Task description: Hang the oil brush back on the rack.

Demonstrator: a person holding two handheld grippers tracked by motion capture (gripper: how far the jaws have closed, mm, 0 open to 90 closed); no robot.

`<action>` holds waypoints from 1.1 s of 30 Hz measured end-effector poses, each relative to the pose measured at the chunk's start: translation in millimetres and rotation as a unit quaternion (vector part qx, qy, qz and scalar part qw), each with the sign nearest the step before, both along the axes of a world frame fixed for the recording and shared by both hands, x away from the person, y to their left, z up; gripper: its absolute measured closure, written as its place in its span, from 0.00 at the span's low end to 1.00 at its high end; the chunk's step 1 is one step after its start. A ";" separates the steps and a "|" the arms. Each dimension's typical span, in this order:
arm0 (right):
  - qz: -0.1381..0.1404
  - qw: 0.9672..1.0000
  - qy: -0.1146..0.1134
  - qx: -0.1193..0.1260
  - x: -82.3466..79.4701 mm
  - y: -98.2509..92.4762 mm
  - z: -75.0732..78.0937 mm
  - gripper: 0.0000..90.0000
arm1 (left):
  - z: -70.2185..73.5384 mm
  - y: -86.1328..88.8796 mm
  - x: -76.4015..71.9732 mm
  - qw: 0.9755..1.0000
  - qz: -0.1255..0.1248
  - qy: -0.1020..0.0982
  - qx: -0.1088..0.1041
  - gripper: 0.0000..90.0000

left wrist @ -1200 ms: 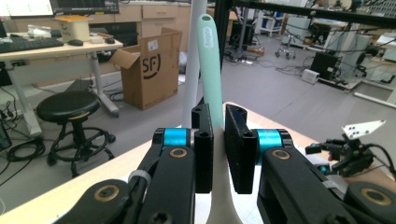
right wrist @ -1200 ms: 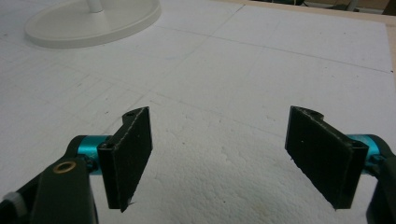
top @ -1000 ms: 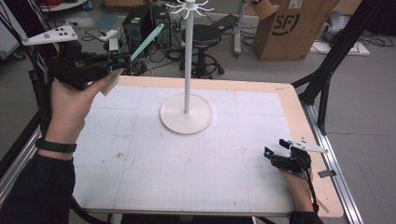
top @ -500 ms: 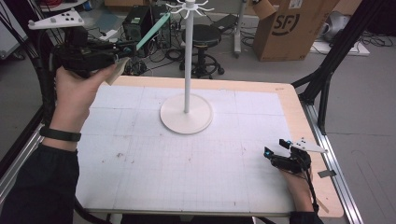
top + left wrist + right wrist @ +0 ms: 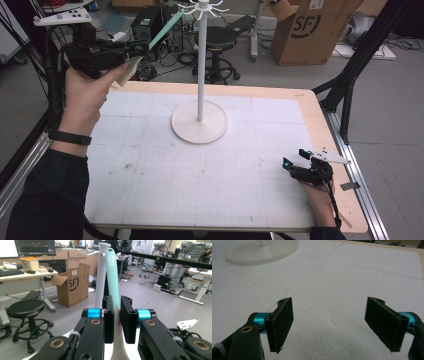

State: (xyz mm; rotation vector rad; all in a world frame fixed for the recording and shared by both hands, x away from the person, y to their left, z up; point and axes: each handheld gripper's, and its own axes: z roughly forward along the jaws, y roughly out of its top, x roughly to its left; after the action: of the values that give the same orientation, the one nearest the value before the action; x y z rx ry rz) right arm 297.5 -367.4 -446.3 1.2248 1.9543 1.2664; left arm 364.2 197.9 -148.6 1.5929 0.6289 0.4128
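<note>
A workshop room with a grey floor, seen beyond a wooden-edged table.

A brown cardboard box (image 5: 314,31) printed "SF" is set on the grey floor (image 5: 390,105) behind the table (image 5: 320,125), and a black round stool (image 5: 220,45) on castors is placed beside it. Black frame struts (image 5: 350,85) are angled down at the table's right. In the left gripper view, a desk (image 5: 22,273) with a keyboard (image 5: 10,272) and a monitor (image 5: 35,247) is seen, and white desks (image 5: 197,272) stand farther off.
</note>
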 end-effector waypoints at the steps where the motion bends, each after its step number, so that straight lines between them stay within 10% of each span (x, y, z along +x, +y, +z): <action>1: -0.001 1.000 0.000 0.001 0.0 0.1 0.0 0.25 | -0.2 -0.7 0.1 1.000 0.002 0.000 0.004 0.91; 33: 0.001 1.000 0.000 -0.001 -0.1 0.1 0.1 0.25 | -4.6 2.5 9.9 1.000 0.004 -0.005 -0.005 0.91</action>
State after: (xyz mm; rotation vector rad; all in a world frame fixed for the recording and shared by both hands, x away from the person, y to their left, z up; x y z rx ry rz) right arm 297.4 -367.3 -446.1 1.2228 1.9569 1.2660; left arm 374.1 200.4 -153.2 1.5796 0.6295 0.4224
